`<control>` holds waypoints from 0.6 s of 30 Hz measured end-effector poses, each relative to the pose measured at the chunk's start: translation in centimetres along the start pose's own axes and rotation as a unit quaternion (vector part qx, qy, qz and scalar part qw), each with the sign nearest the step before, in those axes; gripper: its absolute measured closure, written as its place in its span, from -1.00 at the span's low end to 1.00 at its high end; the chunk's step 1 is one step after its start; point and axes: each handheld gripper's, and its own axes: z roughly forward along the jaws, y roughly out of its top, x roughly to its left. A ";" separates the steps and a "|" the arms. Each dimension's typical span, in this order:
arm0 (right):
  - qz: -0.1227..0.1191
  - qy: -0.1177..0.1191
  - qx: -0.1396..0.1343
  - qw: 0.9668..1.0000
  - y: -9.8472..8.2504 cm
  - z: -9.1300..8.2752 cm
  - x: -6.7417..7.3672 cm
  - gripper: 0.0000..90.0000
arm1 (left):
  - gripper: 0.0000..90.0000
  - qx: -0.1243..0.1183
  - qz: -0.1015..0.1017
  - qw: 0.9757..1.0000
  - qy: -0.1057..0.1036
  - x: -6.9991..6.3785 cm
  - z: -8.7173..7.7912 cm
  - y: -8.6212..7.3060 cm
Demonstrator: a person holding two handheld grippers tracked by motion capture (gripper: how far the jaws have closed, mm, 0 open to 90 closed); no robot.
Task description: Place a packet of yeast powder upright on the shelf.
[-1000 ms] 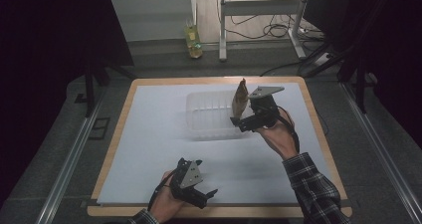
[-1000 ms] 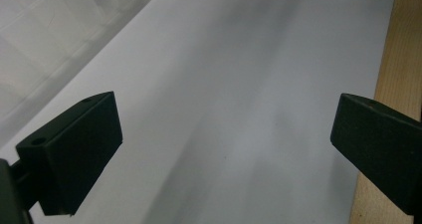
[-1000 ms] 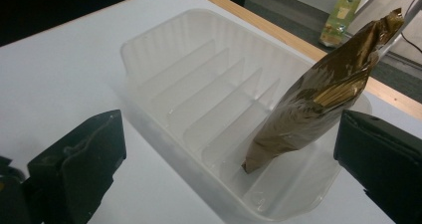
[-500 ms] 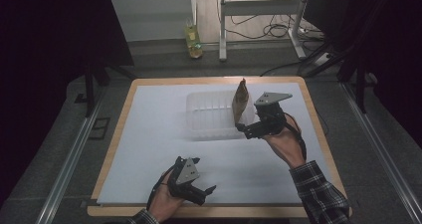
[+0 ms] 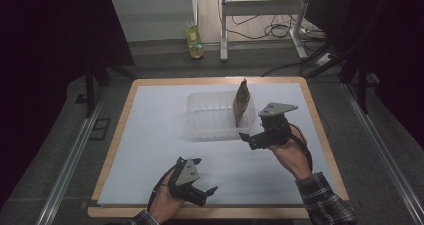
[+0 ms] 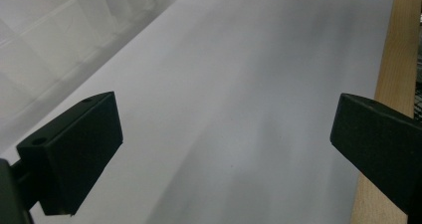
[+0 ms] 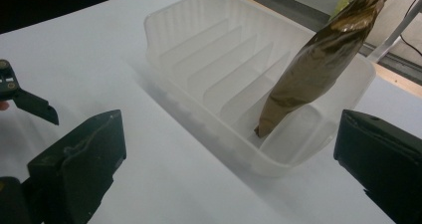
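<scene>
A clear plastic rack with several ribbed slots sits on the white table top. A brown crinkled pouch stands upright in its right-hand slot, leaning a little; the right gripper view shows the pouch in the rack. My right gripper is open just in front of the rack's right corner, apart from the pouch, jaws wide and empty. Near the front edge my left gripper is open and empty above bare white surface.
A wooden border frames the white top and shows beside the left gripper's jaw. A yellow-green bottle and a metal stand are on the floor beyond the table. The rack's corner lies ahead-left of the left gripper.
My right gripper has let go of the brown pouch and drawn back toward the person. The pouch stays standing in the rack. The left gripper has barely shifted.
</scene>
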 end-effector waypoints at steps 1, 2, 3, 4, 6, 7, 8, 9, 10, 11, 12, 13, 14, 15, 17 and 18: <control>0.000 0.002 0.000 1.000 -0.2 0.0 0.1 -1.00 | -1.00 -0.001 0.000 1.000 0.001 0.0 0.0 0.0; -0.002 0.000 0.000 1.000 -0.4 -0.1 0.2 -1.00 | -1.00 -0.002 -0.001 1.000 0.003 0.0 -0.1 0.0; -0.002 0.000 0.000 1.000 -0.4 -0.1 0.2 -1.00 | -1.00 -0.002 -0.001 1.000 0.003 0.0 -0.1 0.0; -0.002 -0.002 0.004 1.000 -0.6 -0.1 0.3 -1.00 | -1.00 -0.002 -0.003 1.000 0.003 0.1 -0.1 0.0; -0.005 -0.007 0.005 1.000 -1.1 -0.2 0.6 -1.00 | -1.00 -0.001 -0.003 1.000 0.004 0.1 -0.1 -0.1; -0.004 -0.007 0.003 1.000 -1.3 -0.3 0.6 -1.00 | -1.00 -0.001 -0.003 1.000 0.004 0.1 -0.1 -0.1; -0.004 -0.007 0.003 1.000 -1.3 -0.3 0.6 -1.00 | -1.00 -0.001 -0.002 1.000 0.005 0.1 -0.1 -0.1; -0.003 -0.005 0.002 1.000 -1.5 -0.3 0.7 -1.00 | -1.00 -0.001 -0.003 1.000 0.004 0.2 -0.1 -0.1; -0.001 -0.003 0.002 1.000 -1.8 -0.4 0.9 -1.00 | -1.00 0.000 -0.003 1.000 0.004 0.1 -0.1 -0.1; -0.001 -0.003 0.002 1.000 -1.8 -0.4 0.9 -1.00 | -1.00 0.000 -0.003 1.000 0.004 0.1 -0.1 -0.1; -0.002 0.000 0.003 1.000 -2.1 -0.5 1.1 -1.00 | -1.00 0.000 -0.002 1.000 0.005 0.1 -0.1 -0.1; -0.002 0.000 0.003 1.000 -2.1 -0.5 1.1 -1.00 | -1.00 0.001 -0.001 1.000 0.006 0.1 -0.1 -0.1; -0.001 0.002 0.004 1.000 -2.3 -0.5 1.2 -1.00 | -1.00 0.001 -0.002 1.000 0.006 0.2 -0.1 -0.1; -0.003 0.003 0.006 1.000 -2.5 -0.6 1.2 -1.00 | -1.00 0.000 -0.002 1.000 0.006 0.2 -0.1 -0.1; -0.002 0.005 0.010 1.000 -3.2 -0.8 1.5 -1.00 | -1.00 0.000 -0.002 1.000 0.008 0.2 -0.2 -0.1; -0.002 0.005 0.010 1.000 -3.2 -0.8 1.5 -1.00 | -1.00 0.000 -0.003 1.000 0.008 0.2 -0.2 -0.1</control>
